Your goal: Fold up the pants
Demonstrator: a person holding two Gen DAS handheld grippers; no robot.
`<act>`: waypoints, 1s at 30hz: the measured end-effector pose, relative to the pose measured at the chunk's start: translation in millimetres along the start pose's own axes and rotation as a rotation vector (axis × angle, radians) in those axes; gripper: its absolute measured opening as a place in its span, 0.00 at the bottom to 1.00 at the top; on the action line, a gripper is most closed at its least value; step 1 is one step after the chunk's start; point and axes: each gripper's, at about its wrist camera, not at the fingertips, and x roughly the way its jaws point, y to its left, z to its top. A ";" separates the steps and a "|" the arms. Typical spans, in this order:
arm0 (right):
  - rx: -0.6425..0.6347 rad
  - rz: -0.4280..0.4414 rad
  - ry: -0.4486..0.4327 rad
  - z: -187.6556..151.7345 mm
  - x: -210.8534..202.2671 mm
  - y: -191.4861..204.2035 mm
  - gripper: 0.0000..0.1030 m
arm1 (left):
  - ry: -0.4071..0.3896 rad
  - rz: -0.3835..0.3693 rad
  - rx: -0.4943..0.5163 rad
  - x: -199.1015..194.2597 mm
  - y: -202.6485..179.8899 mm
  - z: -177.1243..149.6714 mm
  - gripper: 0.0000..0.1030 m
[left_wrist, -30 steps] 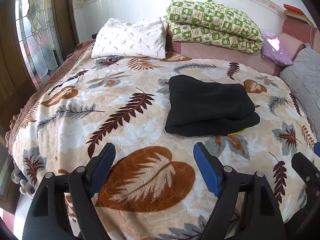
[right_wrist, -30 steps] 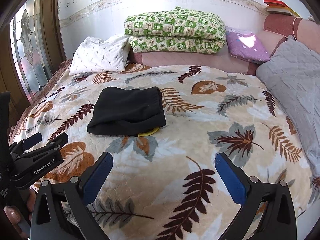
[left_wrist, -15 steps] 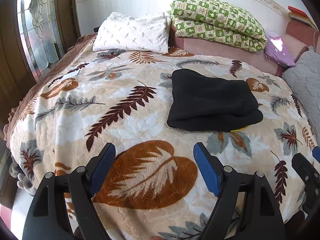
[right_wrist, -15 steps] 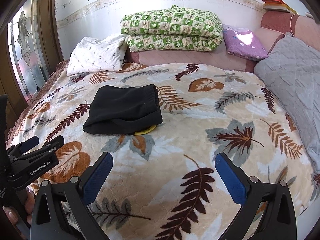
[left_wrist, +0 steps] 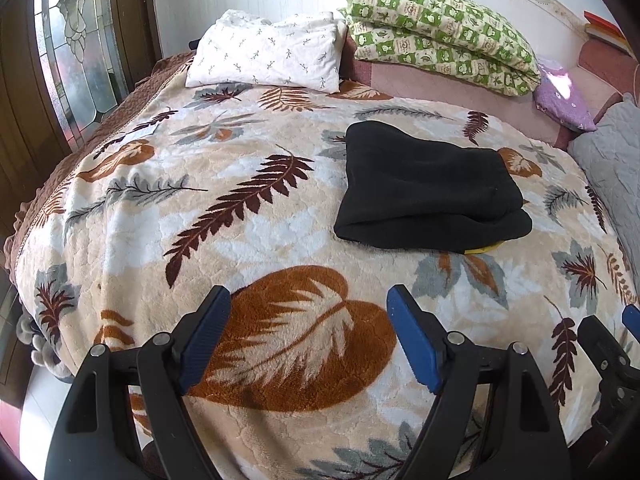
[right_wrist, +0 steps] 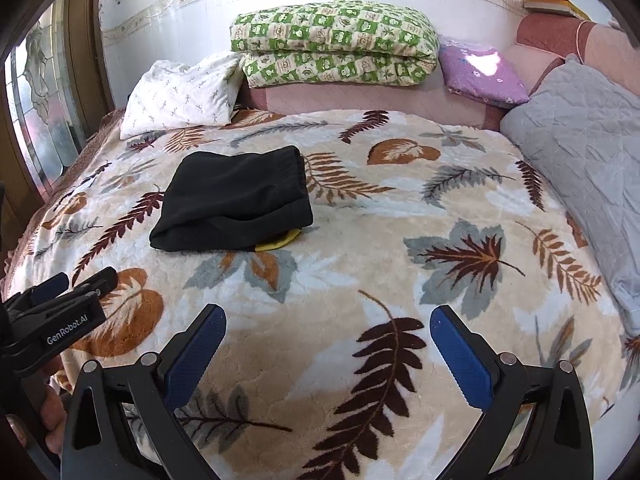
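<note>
The black pants [left_wrist: 428,188] lie folded into a thick rectangle on the leaf-patterned blanket [left_wrist: 248,240]; they also show in the right wrist view [right_wrist: 236,200]. A yellow bit [right_wrist: 276,243] sticks out from under their near edge. My left gripper [left_wrist: 308,320] is open and empty, held above the near part of the bed, well short of the pants. My right gripper [right_wrist: 326,344] is open and empty, also near the bed's front, to the right of the pants. The left gripper also shows at the left edge of the right wrist view [right_wrist: 56,300].
At the bed's head lie a white pillow [left_wrist: 268,54], a folded green checked quilt [left_wrist: 440,34] and a purple cushion [right_wrist: 480,70]. A grey quilted cover [right_wrist: 584,128] lies along the right side. A stained-glass door [left_wrist: 72,52] stands at left.
Both grippers have drawn slightly back and tilted; the pants sit a little lower and farther in both views. Nothing was gripped; the pants have not moved.
</note>
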 end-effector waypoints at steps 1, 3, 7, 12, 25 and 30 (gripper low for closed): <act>0.006 0.012 -0.006 0.0 -0.8 -0.6 1.00 | 0.000 -0.001 0.001 0.1 -0.1 0.4 0.79; 0.017 0.027 -0.019 0.9 -3.3 -2.2 1.00 | -0.003 0.002 -0.001 -0.3 -0.2 0.4 0.79; -0.003 0.014 -0.026 2.3 -4.2 0.2 1.00 | -0.006 0.000 0.003 0.6 -1.3 2.3 0.79; -0.018 -0.024 -0.036 1.5 -3.7 1.8 1.00 | -0.001 0.000 0.017 3.7 -3.3 3.6 0.79; 0.006 0.048 -0.064 1.7 -8.2 1.0 1.00 | 0.002 -0.002 0.027 7.9 -6.4 4.7 0.79; 0.029 0.062 -0.037 -0.4 -2.6 -2.7 1.00 | 0.004 0.000 0.031 7.9 -8.9 4.4 0.79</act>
